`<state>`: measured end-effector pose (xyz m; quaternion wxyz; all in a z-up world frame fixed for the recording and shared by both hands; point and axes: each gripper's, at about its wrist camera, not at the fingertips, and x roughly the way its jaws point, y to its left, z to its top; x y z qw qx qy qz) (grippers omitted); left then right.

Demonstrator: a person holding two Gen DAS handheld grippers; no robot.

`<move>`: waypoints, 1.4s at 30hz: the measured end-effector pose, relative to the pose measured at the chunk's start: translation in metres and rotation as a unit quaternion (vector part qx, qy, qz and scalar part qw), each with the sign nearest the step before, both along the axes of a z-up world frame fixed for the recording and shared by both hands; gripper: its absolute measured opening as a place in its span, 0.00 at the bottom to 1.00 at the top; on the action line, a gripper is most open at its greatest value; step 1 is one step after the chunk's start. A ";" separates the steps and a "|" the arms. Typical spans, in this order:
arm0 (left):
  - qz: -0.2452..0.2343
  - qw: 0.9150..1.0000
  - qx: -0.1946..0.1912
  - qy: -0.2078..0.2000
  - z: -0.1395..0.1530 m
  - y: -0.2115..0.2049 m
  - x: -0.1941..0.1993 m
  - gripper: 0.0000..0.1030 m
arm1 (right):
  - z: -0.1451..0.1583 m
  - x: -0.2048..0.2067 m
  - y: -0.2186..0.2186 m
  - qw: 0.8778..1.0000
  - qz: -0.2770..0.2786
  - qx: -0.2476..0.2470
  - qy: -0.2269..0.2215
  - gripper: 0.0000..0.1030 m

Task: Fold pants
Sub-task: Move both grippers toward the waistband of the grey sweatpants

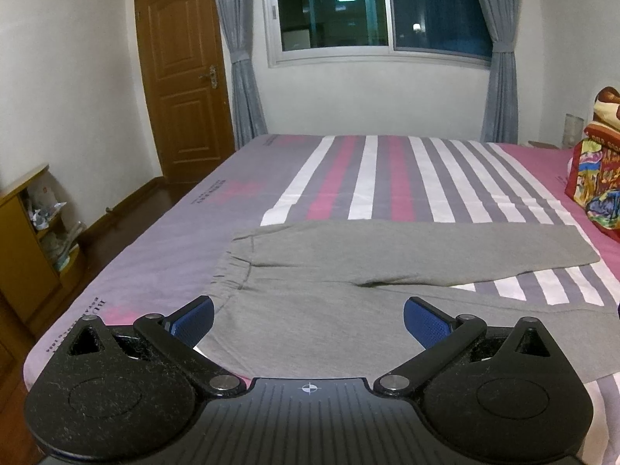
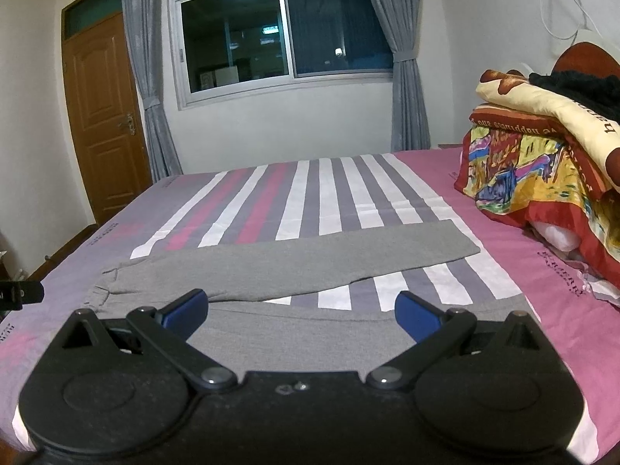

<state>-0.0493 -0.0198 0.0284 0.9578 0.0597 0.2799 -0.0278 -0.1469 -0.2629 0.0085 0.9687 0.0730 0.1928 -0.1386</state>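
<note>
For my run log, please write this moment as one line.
stage: before grasp | pants: flat, legs apart | left gripper: open, empty | right gripper: open, empty | bed

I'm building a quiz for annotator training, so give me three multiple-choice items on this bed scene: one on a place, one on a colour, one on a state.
1. Where does the stack of folded blankets lie relative to the pants?
A. To their right, on the bed
B. On top of them
C. On the floor by the door

2. What colour are the pants?
A. Black
B. Grey
C. Blue

3. How do the left gripper and the right gripper stand?
A. Both shut on cloth
B. Left open, right shut
C. Both open, holding nothing

Answers:
1. A, the stack sits on the pink part of the bedsheet, right of the pant legs.
2. B, the cloth is plain grey in both wrist views.
3. C, each gripper's blue pads stand wide apart with only flat cloth seen between them.
</note>
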 end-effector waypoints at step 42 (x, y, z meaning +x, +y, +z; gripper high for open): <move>0.022 0.999 0.020 0.035 -0.042 0.015 0.066 1.00 | -0.023 0.058 0.007 0.998 0.054 0.008 0.006 1.00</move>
